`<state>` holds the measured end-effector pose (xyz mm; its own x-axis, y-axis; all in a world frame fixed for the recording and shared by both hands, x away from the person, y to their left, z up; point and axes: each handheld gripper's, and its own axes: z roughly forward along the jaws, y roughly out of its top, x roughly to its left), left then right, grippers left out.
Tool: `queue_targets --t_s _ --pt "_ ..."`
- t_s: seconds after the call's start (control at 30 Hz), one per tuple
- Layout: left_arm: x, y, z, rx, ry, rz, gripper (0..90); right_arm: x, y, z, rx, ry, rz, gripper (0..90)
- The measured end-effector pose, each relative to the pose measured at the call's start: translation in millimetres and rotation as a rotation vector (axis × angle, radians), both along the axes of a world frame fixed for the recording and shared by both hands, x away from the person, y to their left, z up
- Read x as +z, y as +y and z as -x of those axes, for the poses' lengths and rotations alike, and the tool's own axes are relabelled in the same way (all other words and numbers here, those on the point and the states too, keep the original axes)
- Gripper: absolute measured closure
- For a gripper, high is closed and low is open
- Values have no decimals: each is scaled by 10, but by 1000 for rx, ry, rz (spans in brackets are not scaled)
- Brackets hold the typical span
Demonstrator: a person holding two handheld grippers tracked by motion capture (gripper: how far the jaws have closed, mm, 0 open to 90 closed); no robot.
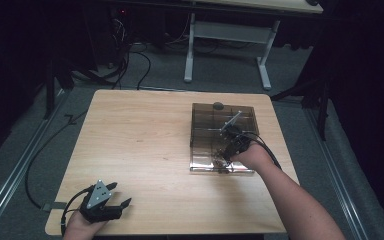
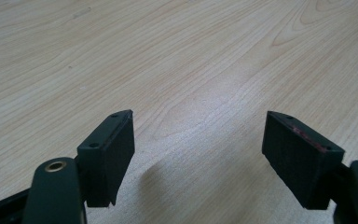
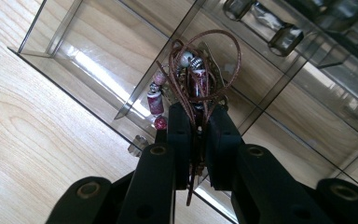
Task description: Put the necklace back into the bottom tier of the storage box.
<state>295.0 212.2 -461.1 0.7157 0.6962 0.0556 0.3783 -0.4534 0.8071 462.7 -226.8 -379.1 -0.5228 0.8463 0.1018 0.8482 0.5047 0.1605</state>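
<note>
Right gripper (image 3: 198,123) clamped on beaded cord bracelet (image 3: 193,79) over clear divided organizer tray (image 3: 98,100); lower squarely into compartment below before releasing; left gripper (image 2: 198,154) agape, idle.

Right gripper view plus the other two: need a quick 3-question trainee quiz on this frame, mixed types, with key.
1. True or false: the right gripper has its jaws shut on the beaded cord.
2. The clear divided organizer tray sits on which part of the wooden table? A) the person's left half B) the person's right half C) dead centre
3. Fill in: the left gripper has its jaws ____ above bare wood.

Key
1. True: brown cord with red and pale beads is pinched between the jaws, over the tray.
2. B.
3. Open, with nothing between them.
</note>
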Motion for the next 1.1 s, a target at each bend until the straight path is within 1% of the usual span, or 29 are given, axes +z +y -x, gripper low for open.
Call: queue_targets --t_s 0.07,0.17,0.23,0.27,0.3,0.47,0.5,0.6,0.63,0.67,0.73,0.8,0.83,0.9,0.97,1.0,1.1 --pt "0 0 -1 0 0 0 256 -11 -2 10 0 0 -10 824" --pt "0 -1 1 0 0 0 256 -36 -6 21 5 3 -9 824" --pt "0 -1 1 -1 0 -1 256 -63 -10 36 -6 11 -11 824" --pt "0 -2 0 -1 1 -2 256 -80 -26 32 14 4 -13 824" --pt "-1 -3 0 0 -1 -1 256 -93 -21 38 11 11 -12 824" --pt "-2 -3 -3 0 0 -3 256 -95 -5 47 0 24 -13 824" --pt "-2 -3 -3 0 0 -3 256 -103 -2 43 8 21 -15 824" --pt "-1 -1 -2 0 1 -2 256 -120 22 50 -1 36 -10 824" --pt "-1 -1 -3 -1 1 -2 256 -135 22 43 21 32 -9 823" --pt "-1 -2 -3 -1 1 -2 256 -145 29 44 24 30 -8 824" --pt "-1 -2 -3 -1 2 -3 256 -154 47 55 10 41 -4 823" --pt "-2 -2 -3 -1 2 -1 256 -164 50 53 21 36 -1 823" --pt "-2 -2 -4 -2 2 -1 256 -165 51 54 14 42 -1 823" --pt "-2 -2 -5 -2 3 -1 256 -177 43 44 28 42 0 823" --pt "-2 -2 -6 -2 5 0 256 -184 52 48 17 48 6 823" --pt "-2 -2 -7 -2 5 -1 256 -193 48 43 26 46 4 823" --pt "-2 -2 -7 -2 6 -1 256 -213 52 42 30 47 8 823"
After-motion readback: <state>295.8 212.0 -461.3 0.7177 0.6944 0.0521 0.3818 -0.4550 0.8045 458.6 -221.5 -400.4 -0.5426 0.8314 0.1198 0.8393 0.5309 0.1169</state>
